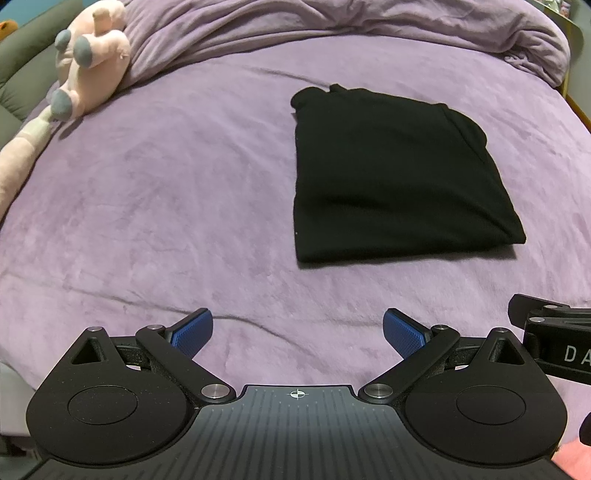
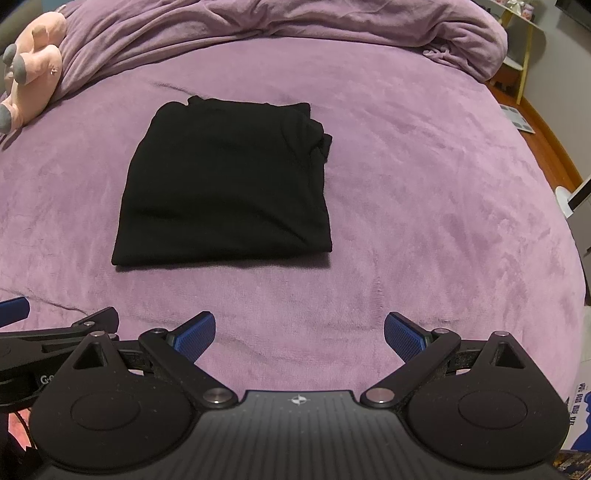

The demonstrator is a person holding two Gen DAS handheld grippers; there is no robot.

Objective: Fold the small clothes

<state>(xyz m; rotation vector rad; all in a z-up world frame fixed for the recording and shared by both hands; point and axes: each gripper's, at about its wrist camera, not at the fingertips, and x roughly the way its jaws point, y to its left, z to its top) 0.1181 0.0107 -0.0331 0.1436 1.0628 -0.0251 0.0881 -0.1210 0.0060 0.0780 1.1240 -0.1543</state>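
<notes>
Nearest the cameras, both tools hang over the near edge of the bed [image 1: 147, 206], side by side and empty: the left hand-held gripper [image 1: 297, 332] has its blue pads spread wide with nothing between them, and the right hand-held gripper [image 2: 299, 334] stands the same way, jaws parted over bare purple cover. Beyond them, around the middle of the bed, lies the black garment [image 1: 391, 177], already folded into a compact, roughly rectangular stack and touched by neither tool. Its long axis runs away from the grippers, near edge to far edge, with the bunched, uneven layers along its right side and far corner. From the left tool it sits ahead and to the right; from the right tool it sits ahead and slightly to the left [image 2: 225, 181], so it lies roughly between the two, perhaps a little closer to the right one. Judging by the tidy shape, the folding looks done or nearly so; any further fold would likely start from the near edge. Farther back, a pink plush toy [image 1: 88, 62] rests at the far left corner, against the rumpled purple duvet [image 1: 332, 26] heaped along the far edge.
</notes>
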